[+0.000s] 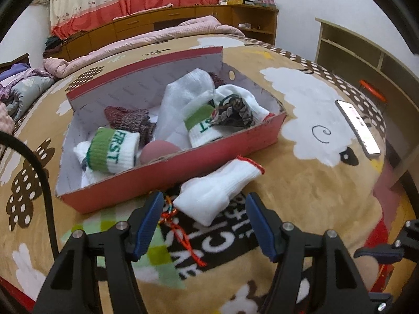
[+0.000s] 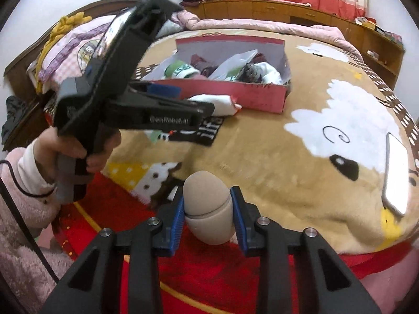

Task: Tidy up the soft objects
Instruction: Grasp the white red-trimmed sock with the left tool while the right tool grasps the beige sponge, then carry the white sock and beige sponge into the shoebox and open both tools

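Observation:
A red cardboard box lies on the bed, holding white socks with green bands, a dark knitted piece, a patterned pouch and a pink sponge ball. A folded white glove with a red hem rests on the blanket in front of the box. My left gripper stands open, its blue pads on either side of the glove's near end, apart from it. A red braided cord lies by the left pad. In the right wrist view my right gripper is shut on a beige egg-shaped sponge. The box and glove lie beyond.
A phone lies face up on the blanket to the right; the same phone shows at the right edge. A pink quilt is heaped behind the box. A person's hand holds the left gripper's handle. Wooden shelves stand at the right.

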The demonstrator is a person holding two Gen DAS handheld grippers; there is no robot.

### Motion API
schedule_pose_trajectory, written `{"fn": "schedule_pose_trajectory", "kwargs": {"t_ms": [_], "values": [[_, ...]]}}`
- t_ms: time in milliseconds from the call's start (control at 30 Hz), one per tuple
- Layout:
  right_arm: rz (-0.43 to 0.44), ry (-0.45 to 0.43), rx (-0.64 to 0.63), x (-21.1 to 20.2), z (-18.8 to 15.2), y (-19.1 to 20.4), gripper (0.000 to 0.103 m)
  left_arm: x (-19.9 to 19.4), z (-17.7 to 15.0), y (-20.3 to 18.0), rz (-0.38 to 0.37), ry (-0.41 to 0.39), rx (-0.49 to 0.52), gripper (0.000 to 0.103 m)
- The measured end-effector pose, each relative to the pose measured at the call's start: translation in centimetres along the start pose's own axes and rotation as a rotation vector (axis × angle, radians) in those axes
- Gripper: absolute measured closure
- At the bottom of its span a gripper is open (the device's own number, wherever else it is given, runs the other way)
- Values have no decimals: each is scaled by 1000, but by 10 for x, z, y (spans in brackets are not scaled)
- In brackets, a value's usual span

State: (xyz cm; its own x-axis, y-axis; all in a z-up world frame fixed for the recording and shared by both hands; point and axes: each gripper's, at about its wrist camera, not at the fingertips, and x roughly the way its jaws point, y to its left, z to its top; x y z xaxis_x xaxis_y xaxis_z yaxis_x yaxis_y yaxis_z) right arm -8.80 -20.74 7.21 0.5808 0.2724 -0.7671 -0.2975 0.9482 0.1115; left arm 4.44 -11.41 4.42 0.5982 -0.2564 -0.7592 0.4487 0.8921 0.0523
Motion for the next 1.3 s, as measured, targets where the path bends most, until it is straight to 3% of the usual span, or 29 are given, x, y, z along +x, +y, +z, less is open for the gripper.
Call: {"fn": "schedule_pose_trajectory", "kwargs": {"t_ms": [100, 267, 333, 467, 667, 933, 1300], "values": [[-2, -8, 16, 2, 3, -5, 69, 11, 3, -3, 10, 14, 5, 45], [-7, -15, 33, 3, 4, -10, 69, 17, 4, -6, 20, 12, 16, 78], [-10, -17, 40, 4, 5, -13, 69, 13, 3, -5, 10, 5, 15, 82], [-12, -26, 50, 4, 10, -17, 69, -2, 1, 3, -42, -6, -29, 83], [-18, -68, 32, 2, 28, -17, 69, -35, 3, 20, -43, -63, -87, 83], [-19, -110, 9, 7, 57, -14, 69, -64, 12, 49, 18, -125, -138, 83], [-46, -157, 1, 23, 101, -21, 69, -68, 22, 80, 90, -141, -185, 83]]}}
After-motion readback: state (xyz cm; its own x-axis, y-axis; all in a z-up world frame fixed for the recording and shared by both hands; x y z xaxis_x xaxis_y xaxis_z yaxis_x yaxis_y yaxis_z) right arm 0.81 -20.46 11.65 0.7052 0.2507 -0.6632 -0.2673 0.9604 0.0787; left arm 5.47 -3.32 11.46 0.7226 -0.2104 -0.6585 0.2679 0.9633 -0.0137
